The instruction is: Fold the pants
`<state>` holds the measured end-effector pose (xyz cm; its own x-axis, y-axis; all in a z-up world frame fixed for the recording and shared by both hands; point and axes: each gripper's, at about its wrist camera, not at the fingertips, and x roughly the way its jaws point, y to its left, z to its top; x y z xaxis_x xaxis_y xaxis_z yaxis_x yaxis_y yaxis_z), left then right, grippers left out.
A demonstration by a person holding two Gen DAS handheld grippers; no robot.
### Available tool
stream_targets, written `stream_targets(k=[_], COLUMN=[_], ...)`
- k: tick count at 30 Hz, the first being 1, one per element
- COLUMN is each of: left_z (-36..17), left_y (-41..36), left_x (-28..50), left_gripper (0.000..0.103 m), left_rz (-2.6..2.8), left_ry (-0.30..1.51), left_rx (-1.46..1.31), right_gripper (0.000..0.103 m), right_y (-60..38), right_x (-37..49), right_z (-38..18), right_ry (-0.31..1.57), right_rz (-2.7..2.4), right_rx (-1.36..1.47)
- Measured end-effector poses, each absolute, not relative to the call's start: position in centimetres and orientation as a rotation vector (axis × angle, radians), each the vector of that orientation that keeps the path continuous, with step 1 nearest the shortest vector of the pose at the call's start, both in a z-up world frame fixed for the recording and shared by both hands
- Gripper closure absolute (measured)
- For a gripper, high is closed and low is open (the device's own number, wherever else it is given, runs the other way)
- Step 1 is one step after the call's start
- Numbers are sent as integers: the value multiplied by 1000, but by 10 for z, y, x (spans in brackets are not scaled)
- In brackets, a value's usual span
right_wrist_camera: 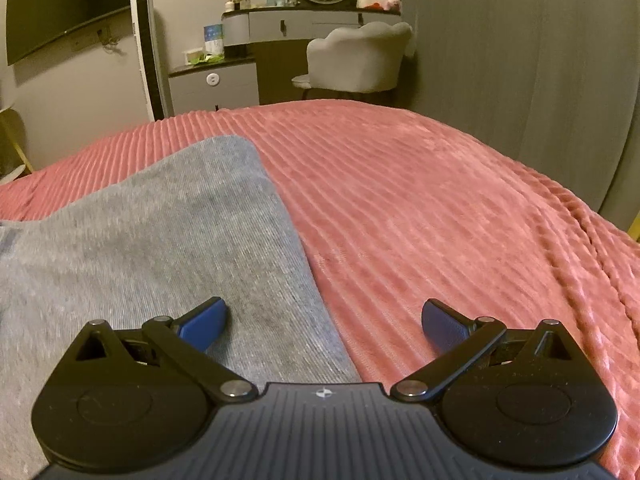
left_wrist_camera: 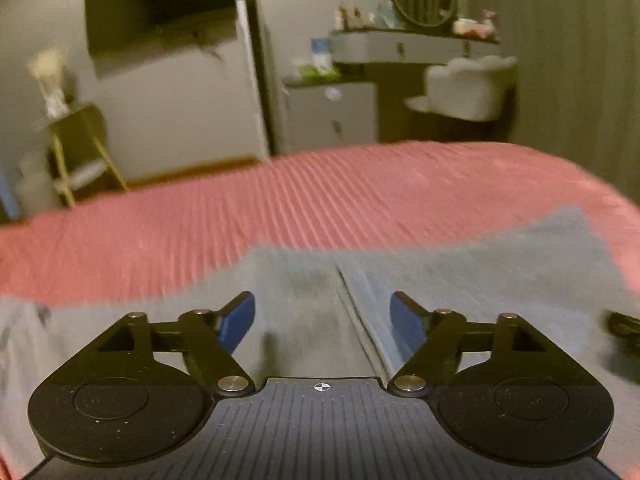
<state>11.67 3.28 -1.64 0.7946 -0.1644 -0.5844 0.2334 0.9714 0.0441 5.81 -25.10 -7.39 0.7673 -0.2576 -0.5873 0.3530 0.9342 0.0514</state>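
Meanwhile, the grey pants (left_wrist_camera: 460, 264) lay spread flat on the pink ribbed blanket (left_wrist_camera: 280, 208) covering the bed. The left gripper (left_wrist_camera: 322, 316) hung above the cloth with its jaws spread wide and nothing between its blue pads (left_wrist_camera: 238, 320); a straight fold or seam line in the fabric ran up between them. The right gripper (right_wrist_camera: 324, 322) hovered over the pants' right edge, jaws also wide apart and holding nothing, one pad above the grey cloth, the other above bare blanket. Beyond the bed stood a pale chair (right_wrist_camera: 356, 60) at a dressing table (right_wrist_camera: 312, 20).
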Motion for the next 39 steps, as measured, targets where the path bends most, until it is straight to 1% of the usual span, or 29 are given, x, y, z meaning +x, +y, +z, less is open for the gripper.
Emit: stream_targets(k=[1, 4, 5, 6, 7, 8, 9, 10, 12, 13, 16, 17, 18, 20, 21, 23, 24, 26, 29, 34, 39], left_z=[-18, -36, -43, -52, -56, -55, -52, -49, -44, -43, -42, -42, -41, -37, -35, -30, -28, -24, -23, -32, -36], left_y=[34, 36, 35, 30, 29, 32, 35, 37, 44, 51, 84, 92, 99, 109, 113, 122, 126, 143, 170, 209, 248], left_x=[109, 88, 87, 92, 98, 101, 103, 102, 99, 100, 105, 104, 102, 98, 95, 93, 92, 82, 76, 69, 64], left_gripper=[19, 19, 27, 31, 32, 35, 36, 34, 34, 36, 35, 33, 31, 19, 18, 13, 12, 8, 7, 7, 7], left_rz=[-248, -341, -356, -343, -322, -302, -277, -248, -164, -109, -48, -43, -30, 12, 29, 32, 29, 24, 11, 16, 7], left_ry=[643, 763, 794, 839, 855, 836, 807, 772, 720, 716, 780, 795, 802, 799, 793, 783, 783, 776, 775, 778, 709], left_rx=[96, 35, 36, 60, 62, 36, 23, 27, 28, 8, -178, -230, -263, -278, -278, -283, -285, -293, -341, -427, -519], right_gripper=[0, 0, 0, 0, 0, 0, 0, 0, 0, 0, 0, 0, 0, 0, 0, 0, 0, 0, 0, 0, 0], right_y=[-252, -249, -248, -245, -243, -243, -241, -239, -236, -234, -223, -216, -208, -191, -184, -172, -170, -172, -176, -174, -178], right_x=[58, 57, 57, 55, 54, 52, 50, 46, 37, 31, 16, 11, 6, 0, 1, 14, 18, 17, 18, 13, 16], right_z=[-73, -74, -74, -75, -75, -74, -74, -73, -66, -63, -51, -46, -43, -42, -44, -58, -63, -61, -64, -68, -70], right_ry=[612, 603, 599, 597, 595, 592, 590, 589, 578, 569, 546, 536, 526, 522, 548, 694, 719, 697, 695, 677, 663], right_rz=[-334, -339, -341, -343, -343, -340, -338, -341, -355, -354, -304, -278, -254, -211, -198, -198, -206, -215, -220, -224, -224], right_rx=[162, 152, 145, 138, 130, 124, 116, 106, 89, 90, 116, 114, 101, 53, 18, -54, -67, -35, 16, 19, 32])
